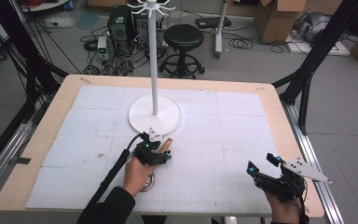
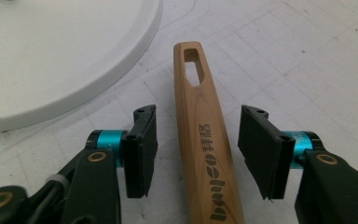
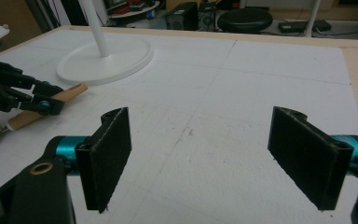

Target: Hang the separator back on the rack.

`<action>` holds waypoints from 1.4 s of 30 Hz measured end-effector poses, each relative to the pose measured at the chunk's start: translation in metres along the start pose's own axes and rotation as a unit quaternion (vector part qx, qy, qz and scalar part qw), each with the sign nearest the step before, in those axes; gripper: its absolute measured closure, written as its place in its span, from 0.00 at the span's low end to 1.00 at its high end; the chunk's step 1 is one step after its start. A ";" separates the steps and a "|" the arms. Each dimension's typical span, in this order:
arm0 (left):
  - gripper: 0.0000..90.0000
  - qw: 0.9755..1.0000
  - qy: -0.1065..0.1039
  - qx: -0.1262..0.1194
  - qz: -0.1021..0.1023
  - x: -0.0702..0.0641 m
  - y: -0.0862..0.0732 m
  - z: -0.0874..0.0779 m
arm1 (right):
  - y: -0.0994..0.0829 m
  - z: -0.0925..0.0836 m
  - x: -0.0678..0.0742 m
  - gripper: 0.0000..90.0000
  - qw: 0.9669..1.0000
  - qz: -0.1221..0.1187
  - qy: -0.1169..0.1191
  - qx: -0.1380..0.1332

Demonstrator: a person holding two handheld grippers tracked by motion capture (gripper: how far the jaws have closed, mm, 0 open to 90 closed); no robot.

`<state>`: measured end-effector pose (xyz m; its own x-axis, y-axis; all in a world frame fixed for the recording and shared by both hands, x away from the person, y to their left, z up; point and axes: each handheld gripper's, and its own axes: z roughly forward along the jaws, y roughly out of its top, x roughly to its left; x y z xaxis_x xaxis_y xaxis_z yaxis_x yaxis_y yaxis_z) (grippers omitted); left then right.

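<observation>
the left gripper (image 2: 193, 149) straddles the wooden handle (image 2: 203, 140) with narrow, untouching jaws at the white stand base's (image 1: 142, 122) six o'clock, while the right gripper (image 3: 212, 161) gapes wide, holding nothing.

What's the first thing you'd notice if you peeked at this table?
A tall white stand rises from a round base at the middle of the white-covered table. Just in front of it, the left gripper straddles a wooden handle with a slot at its tip, pads not yet touching. The right gripper is open near the table's right corner.
</observation>
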<state>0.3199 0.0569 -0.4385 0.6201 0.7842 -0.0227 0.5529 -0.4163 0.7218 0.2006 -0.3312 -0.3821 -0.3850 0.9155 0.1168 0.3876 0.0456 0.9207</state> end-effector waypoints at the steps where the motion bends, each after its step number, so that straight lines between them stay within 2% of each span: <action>1: 0.57 1.000 0.000 0.001 0.003 0.000 0.000 0.001 | 0.000 0.000 0.000 0.22 1.000 0.000 -0.001 0.000; 14: 0.69 1.000 -0.001 0.006 0.006 -0.001 -0.001 0.000 | -0.001 0.000 -0.001 0.22 1.000 0.003 -0.004 0.002; 19: 0.70 1.000 0.000 0.006 0.004 -0.002 -0.001 -0.001 | -0.001 -0.001 -0.001 0.22 1.000 0.004 -0.004 0.003; 23: 0.72 1.000 -0.008 0.007 -0.006 -0.003 -0.001 -0.001 | -0.001 -0.001 -0.002 0.23 1.000 0.004 -0.005 0.002; 35: 0.74 1.000 -0.006 0.014 0.002 -0.004 -0.001 -0.004 | -0.001 -0.001 -0.002 0.23 1.000 0.004 -0.005 0.002; 42: 0.75 1.000 -0.013 0.000 0.006 -0.004 -0.001 -0.011 | -0.001 -0.001 -0.001 0.23 1.000 0.006 -0.003 0.003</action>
<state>0.3109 0.0585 -0.4315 0.6410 0.7669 -0.0312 0.5448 -0.4260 0.7223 0.2002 -0.3326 -0.3831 -0.3757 0.9181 0.1264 0.3974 0.0363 0.9169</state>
